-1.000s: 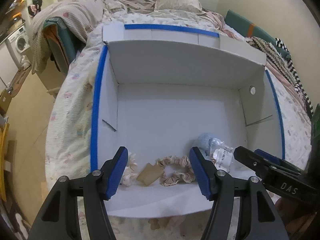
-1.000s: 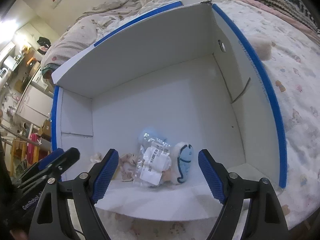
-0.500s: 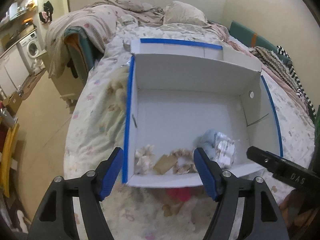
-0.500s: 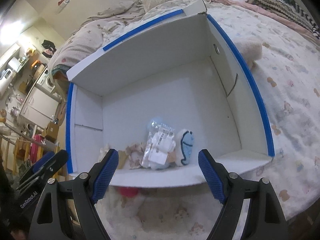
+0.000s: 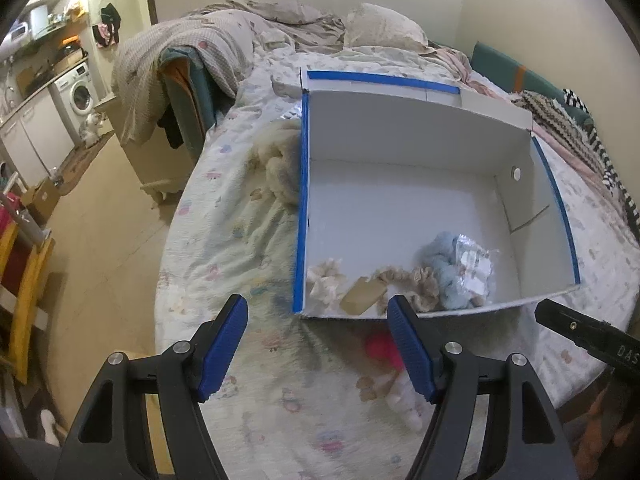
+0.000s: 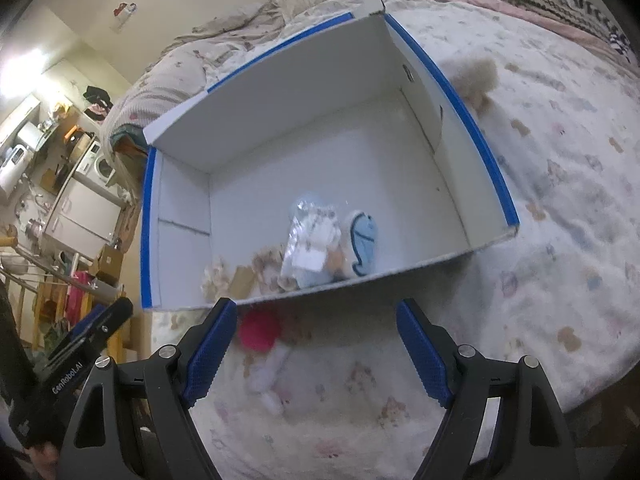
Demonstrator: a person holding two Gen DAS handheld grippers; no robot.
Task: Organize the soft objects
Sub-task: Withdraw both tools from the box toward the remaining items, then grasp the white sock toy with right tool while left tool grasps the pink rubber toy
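A white box with blue-taped rims (image 5: 400,208) (image 6: 320,168) lies on the bed. Along its near wall sit a cream scrunchie (image 5: 326,280), a beige scrunchie with a brown tag (image 5: 400,280), a light blue plush (image 5: 450,264) (image 6: 362,244) and a clear plastic packet (image 5: 474,264) (image 6: 308,240). A pink and white soft toy (image 5: 384,350) (image 6: 260,332) lies on the bedspread just in front of the box. My left gripper (image 5: 320,346) hovers open over the bedspread, left of that toy. My right gripper (image 6: 316,350) hangs open above the toy, holding nothing.
A fluffy beige plush (image 5: 280,172) lies against the box's left side and another fluffy cream one (image 6: 478,76) on its right. Rumpled blankets and a pillow (image 5: 380,28) fill the far bed. The floor, a washing machine (image 5: 80,92) and cabinets lie to the left.
Both grippers have pulled back out of the box towards the near bed edge. The pink toy in front of the box has come into view. The left jaws stand slightly wider.
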